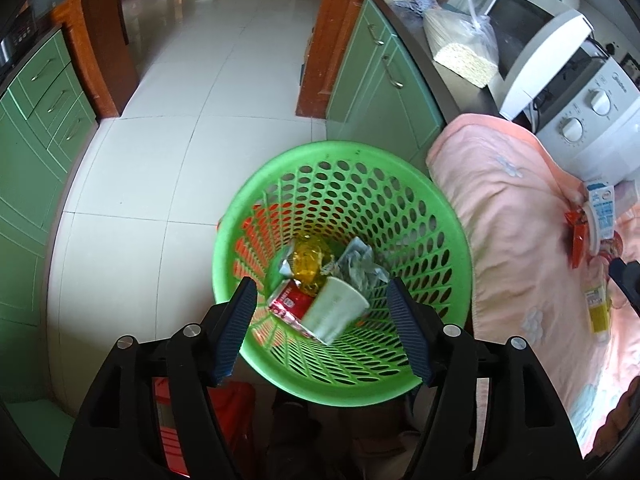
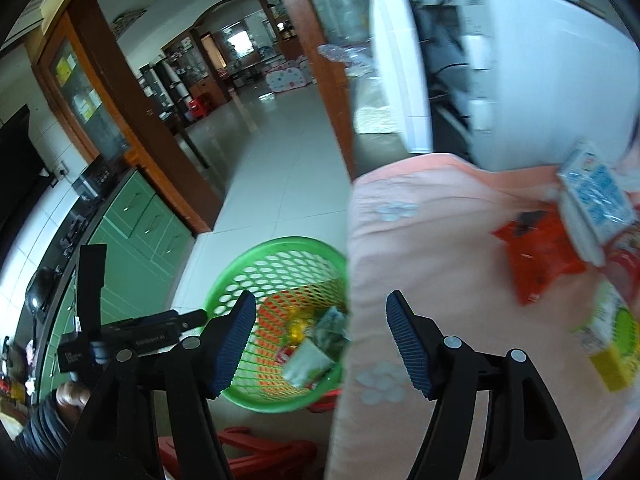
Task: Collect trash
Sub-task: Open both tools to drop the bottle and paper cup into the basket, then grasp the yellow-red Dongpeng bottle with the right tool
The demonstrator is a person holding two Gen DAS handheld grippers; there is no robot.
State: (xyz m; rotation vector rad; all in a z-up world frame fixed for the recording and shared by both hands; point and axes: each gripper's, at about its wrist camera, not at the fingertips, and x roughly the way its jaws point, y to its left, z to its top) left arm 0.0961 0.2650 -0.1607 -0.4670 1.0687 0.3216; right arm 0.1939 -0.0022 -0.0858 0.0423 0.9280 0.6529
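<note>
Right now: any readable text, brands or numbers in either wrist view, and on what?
"Midea": toaster oven, faint, likely.
Red can in green basket: white print, unreadable.
Blue-white carton: too small.
Yellow carton: too small.
Orange wrapper: blurred.

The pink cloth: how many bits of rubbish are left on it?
3 visible, clustered together on the pink cloth: a blue-and-white carton, an orange wrapper beside it, and a yellow-green carton nearer. More may sit beyond view.
</note>
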